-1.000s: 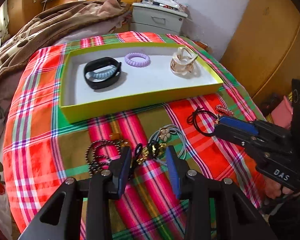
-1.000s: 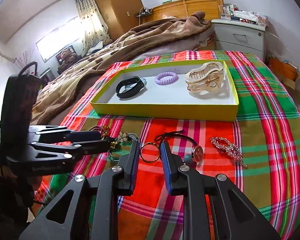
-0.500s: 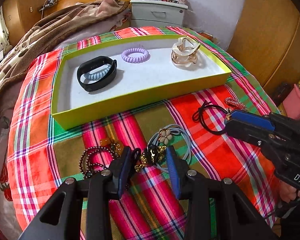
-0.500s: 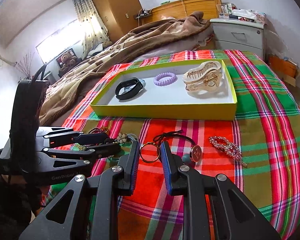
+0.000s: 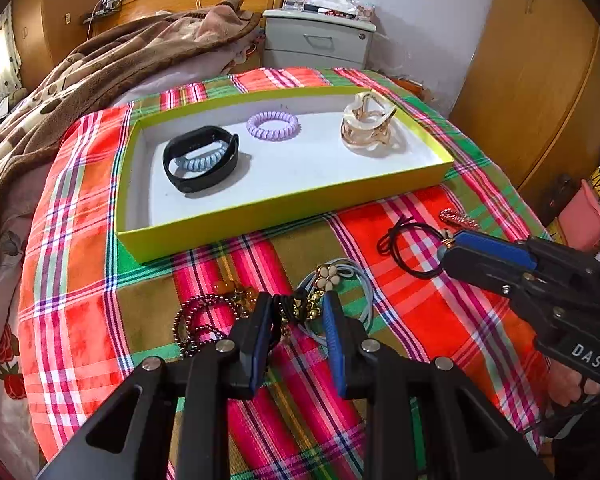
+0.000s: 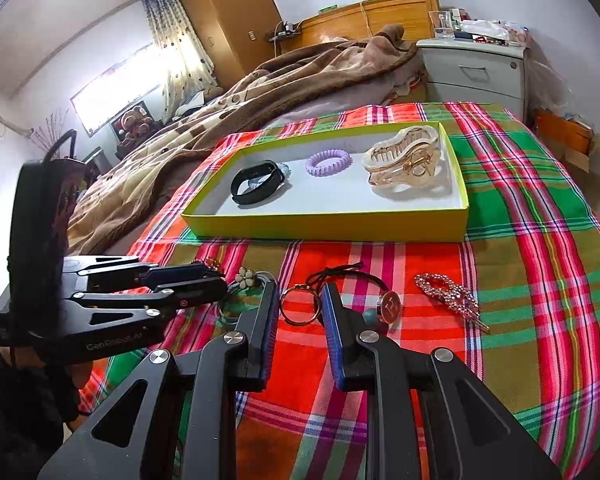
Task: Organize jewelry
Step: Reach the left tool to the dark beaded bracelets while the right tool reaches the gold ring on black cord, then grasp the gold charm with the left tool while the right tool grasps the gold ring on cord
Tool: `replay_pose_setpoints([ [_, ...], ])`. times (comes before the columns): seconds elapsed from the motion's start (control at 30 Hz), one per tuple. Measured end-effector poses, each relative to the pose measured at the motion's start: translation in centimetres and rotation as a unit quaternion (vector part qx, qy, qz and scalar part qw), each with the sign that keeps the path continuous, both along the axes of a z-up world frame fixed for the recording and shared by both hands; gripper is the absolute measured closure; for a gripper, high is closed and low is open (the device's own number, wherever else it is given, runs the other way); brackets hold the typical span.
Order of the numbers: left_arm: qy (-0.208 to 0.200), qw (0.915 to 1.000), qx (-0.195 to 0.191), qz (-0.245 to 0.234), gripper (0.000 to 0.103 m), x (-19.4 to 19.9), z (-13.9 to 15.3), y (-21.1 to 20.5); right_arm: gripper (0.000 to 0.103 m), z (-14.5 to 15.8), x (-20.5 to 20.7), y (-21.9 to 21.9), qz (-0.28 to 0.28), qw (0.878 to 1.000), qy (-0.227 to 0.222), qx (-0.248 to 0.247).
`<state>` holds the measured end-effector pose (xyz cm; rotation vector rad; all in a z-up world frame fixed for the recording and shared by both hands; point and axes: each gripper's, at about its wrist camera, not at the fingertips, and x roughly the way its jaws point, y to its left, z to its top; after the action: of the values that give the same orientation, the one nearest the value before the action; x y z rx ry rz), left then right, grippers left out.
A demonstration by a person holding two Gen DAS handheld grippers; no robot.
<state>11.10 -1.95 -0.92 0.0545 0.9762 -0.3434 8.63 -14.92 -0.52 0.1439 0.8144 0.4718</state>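
Left gripper [image 5: 298, 312] jaws parted around a black-and-gold trinket [image 5: 296, 307] – no grip. Right gripper [image 6: 298, 306] likewise parted, straddling a gold ring [image 6: 299, 305]. Yellow tray [image 6: 332, 232] beyond holds black band [image 6: 257, 182], purple coil [image 6: 327, 162], clear claw clip [image 6: 406, 162].

This is a bedroom in a home. A bed with a wooden headboard [image 6: 384, 10] carries a rumpled brown blanket [image 6: 236, 108] and a bright plaid bedcover [image 6: 532, 208]. Beside it stands a grey nightstand [image 6: 474, 72] with small items on top. Tall wooden wardrobes [image 6: 220, 12] and a curtained window [image 6: 172, 56] line the walls.
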Motion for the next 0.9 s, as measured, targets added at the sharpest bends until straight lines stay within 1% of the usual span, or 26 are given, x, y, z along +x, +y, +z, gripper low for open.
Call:
replay_pose_setpoints([
  [0.17,-0.004,0.9999,-0.015,0.004,0.076,-0.3,1.1,0.6,0.080,0.9,-0.1,-0.2,0.002,1.000,-0.007,0.009],
  [0.27,-0.010,0.9994,-0.032,0.003,0.076,-0.4,2.3,1.2,0.080,1.7,0.0,-0.4,-0.002,1.000,-0.017,0.005],
  [0.37,-0.031,0.9991,-0.030,0.007,0.076,-0.5,3.8,1.7,0.080,2.7,0.5,-0.5,-0.004,1.000,-0.026,0.008],
  [0.47,-0.039,0.9985,-0.037,0.010,0.076,-0.3,4.9,2.3,0.080,3.5,1.0,-0.3,-0.002,0.999,-0.035,0.005],
  [0.67,-0.064,0.9970,-0.036,0.025,0.078,1.0,6.6,3.5,0.080,4.7,2.9,0.6,0.003,0.999,-0.049,-0.009],
  [0.77,-0.064,0.9965,-0.044,0.029,0.079,1.3,6.7,4.2,0.080,4.9,3.4,0.7,0.002,0.999,-0.050,-0.005],
  [0.83,-0.054,0.9965,-0.055,0.031,0.079,1.5,6.3,4.6,0.080,4.7,3.4,0.7,0.001,0.999,-0.050,-0.004],
  [0.9,-0.046,0.9967,-0.057,0.035,0.079,1.7,5.7,5.1,0.080,4.5,3.4,0.7,0.000,0.999,-0.046,-0.004],
])
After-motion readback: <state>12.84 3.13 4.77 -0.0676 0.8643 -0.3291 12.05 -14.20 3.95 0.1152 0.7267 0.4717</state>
